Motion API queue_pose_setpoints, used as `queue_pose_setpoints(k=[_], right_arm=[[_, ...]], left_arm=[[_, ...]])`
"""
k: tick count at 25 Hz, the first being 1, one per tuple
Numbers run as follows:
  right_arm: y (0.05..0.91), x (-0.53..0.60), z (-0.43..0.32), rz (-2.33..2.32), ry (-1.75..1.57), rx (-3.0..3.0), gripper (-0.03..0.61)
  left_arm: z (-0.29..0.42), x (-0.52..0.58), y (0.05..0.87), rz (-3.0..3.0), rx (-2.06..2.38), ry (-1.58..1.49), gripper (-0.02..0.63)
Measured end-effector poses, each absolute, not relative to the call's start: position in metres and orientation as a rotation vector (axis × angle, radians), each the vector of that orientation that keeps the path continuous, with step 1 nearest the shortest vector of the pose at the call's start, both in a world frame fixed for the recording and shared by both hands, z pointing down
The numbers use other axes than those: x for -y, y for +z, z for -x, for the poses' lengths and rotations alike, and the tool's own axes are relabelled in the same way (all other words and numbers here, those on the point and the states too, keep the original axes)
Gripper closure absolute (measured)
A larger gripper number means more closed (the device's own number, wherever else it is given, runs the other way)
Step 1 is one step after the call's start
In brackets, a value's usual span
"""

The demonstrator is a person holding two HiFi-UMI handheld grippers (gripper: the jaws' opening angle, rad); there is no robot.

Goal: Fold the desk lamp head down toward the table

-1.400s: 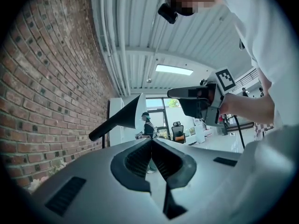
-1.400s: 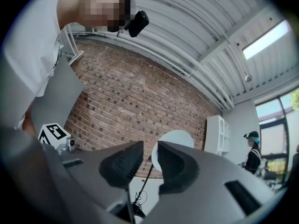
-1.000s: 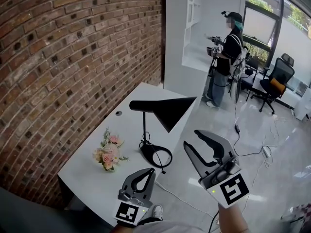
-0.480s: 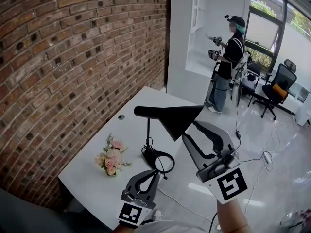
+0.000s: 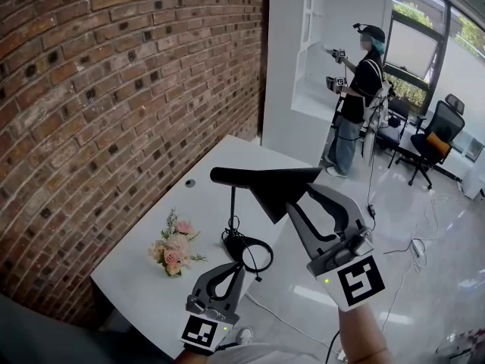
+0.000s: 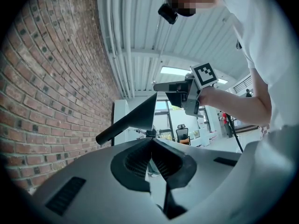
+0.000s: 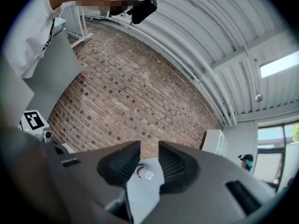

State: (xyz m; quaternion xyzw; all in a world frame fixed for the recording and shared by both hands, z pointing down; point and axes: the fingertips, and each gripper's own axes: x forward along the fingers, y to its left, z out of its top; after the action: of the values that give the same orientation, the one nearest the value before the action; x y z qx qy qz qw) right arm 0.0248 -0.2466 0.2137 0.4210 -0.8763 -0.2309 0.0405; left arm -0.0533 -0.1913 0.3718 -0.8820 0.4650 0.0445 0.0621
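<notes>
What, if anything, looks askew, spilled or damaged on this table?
Nothing stands out. The desk lamp stands upright on the table, not yet folded; a small flower bouquet lies apart from it. No spill or damage shows.

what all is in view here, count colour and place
lamp: 1, black, on the table, head level
flowers: 1 bunch, pink, on the table left of the lamp
table: 1, white, against the wall
wall: 1, red brick, left
shelf: 1, white, back
person: 1, dark top, standing by the shelf
chair: 1, black and orange, far right
left tool: 1, grey, near the lamp base, shut, empty
right tool: 1, grey, at the lamp head, open
</notes>
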Motion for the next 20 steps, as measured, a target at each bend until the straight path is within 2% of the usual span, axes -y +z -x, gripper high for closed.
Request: queue_pose_setpoints(k=[20], right_arm=[[0.232, 0.24, -0.038, -1.295, -0.616, 2.719, 0.469]], left_arm=[[0.039, 0.187, 0.375, 2.69, -1.377, 0.121, 0.606]])
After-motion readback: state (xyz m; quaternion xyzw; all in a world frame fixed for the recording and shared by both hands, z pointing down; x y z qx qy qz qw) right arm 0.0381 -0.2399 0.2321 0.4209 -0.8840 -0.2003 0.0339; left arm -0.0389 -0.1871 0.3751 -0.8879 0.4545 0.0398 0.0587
